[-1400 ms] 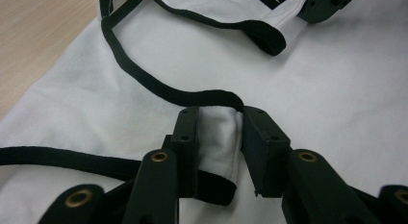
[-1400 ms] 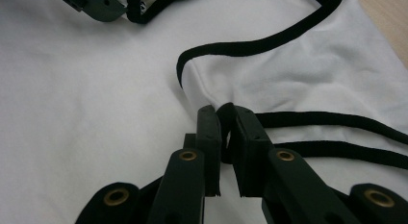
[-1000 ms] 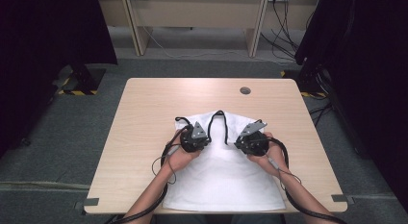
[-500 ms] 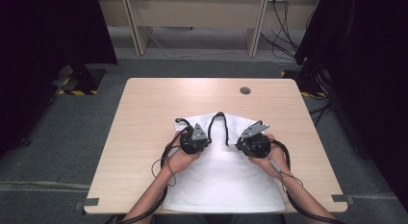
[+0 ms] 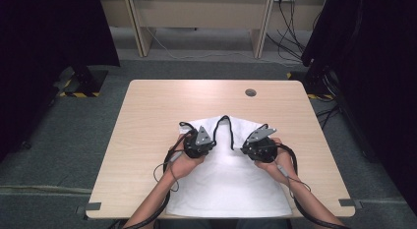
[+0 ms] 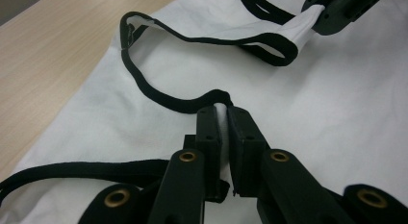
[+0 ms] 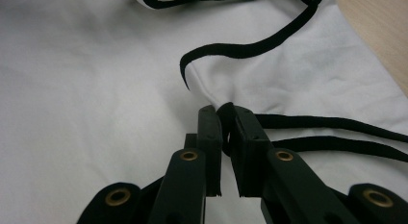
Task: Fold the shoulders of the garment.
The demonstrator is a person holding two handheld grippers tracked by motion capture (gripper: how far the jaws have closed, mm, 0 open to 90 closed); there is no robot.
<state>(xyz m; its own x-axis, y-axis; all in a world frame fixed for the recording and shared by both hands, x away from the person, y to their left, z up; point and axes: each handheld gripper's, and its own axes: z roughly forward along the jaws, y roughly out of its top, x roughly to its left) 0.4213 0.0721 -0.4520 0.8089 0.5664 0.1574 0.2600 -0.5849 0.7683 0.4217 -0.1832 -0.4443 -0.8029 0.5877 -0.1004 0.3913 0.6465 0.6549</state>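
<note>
A white sleeveless top [image 5: 231,182] with black trim lies flat on the table, hem toward the person. My left gripper [image 5: 209,140] is shut on its left shoulder strap; in the left gripper view the jaws [image 6: 222,116] pinch white cloth with the black trim [image 6: 159,96] curving away from them. My right gripper [image 5: 246,144] is shut on the right shoulder strap; in the right gripper view the jaws [image 7: 222,113] clamp a fold of the trimmed edge [image 7: 250,50]. The other gripper's jaws [image 6: 337,10] hold cloth at the top right of the left gripper view.
The wooden table [image 5: 147,121] has bare surface to the left, right and far side of the garment. A round cable hole [image 5: 250,92] sits near the far edge. Cables trail from both grippers along the forearms [image 5: 162,199].
The left gripper has shifted slightly with the strap; the right hand has stayed put. Both keep their hold on the straps.
</note>
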